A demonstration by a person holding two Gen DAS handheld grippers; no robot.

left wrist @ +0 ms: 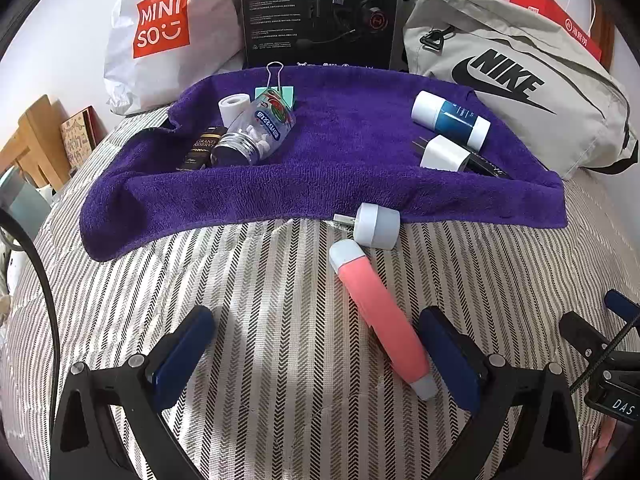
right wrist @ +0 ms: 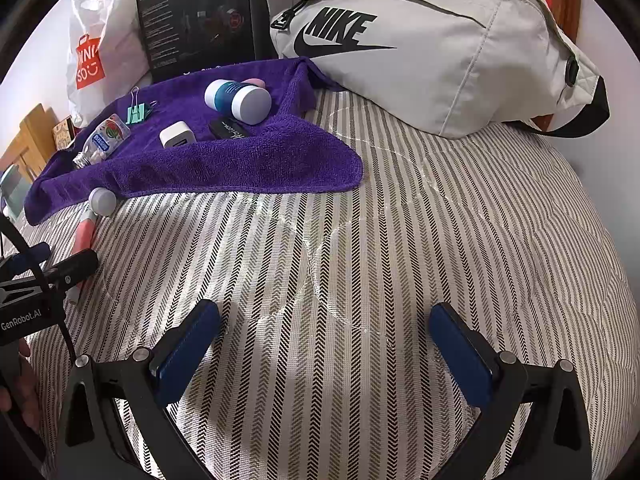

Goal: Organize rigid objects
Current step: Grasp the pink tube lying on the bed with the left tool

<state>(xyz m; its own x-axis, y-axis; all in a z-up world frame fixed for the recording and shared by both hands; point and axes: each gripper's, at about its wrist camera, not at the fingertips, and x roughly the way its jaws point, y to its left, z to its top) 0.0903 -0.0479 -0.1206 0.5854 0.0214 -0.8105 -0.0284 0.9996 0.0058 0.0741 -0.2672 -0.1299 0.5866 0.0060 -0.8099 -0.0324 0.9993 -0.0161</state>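
- Left gripper (left wrist: 316, 336): jaws spread wide, empty, low over striped bedding (left wrist: 260, 300); pink tube (left wrist: 380, 312) lies slanted betw. the fingers, its lower end just beside the right-hand finger (left wrist: 452, 356), contact unclear.
- Right gripper (right wrist: 324, 332): jaws spread wide too, nothing betw. them, over bare bedding, well apart from the items.
- Purple towel (left wrist: 340, 152) spread on bedding, far side.
- On towel, left grp: white roll (left wrist: 234, 106), pill bottle (left wrist: 256, 132) on its side, dark "Grand Reserve" stick (left wrist: 200, 152), teal binder clip (left wrist: 276, 88) behind bottle.
- On towel, right grp: blue/white bottle (left wrist: 450, 118) lying down, white charger (left wrist: 444, 154) just in front of it, black item (left wrist: 488, 166) beside charger, partly hidden.
- Off towel: white cap-shaped piece (left wrist: 376, 226) at towel's near edge, just above pink tube's top.
- Behind towel: Miniso bag (left wrist: 168, 28), black box (left wrist: 320, 12), grey Nike bag (left wrist: 512, 84).
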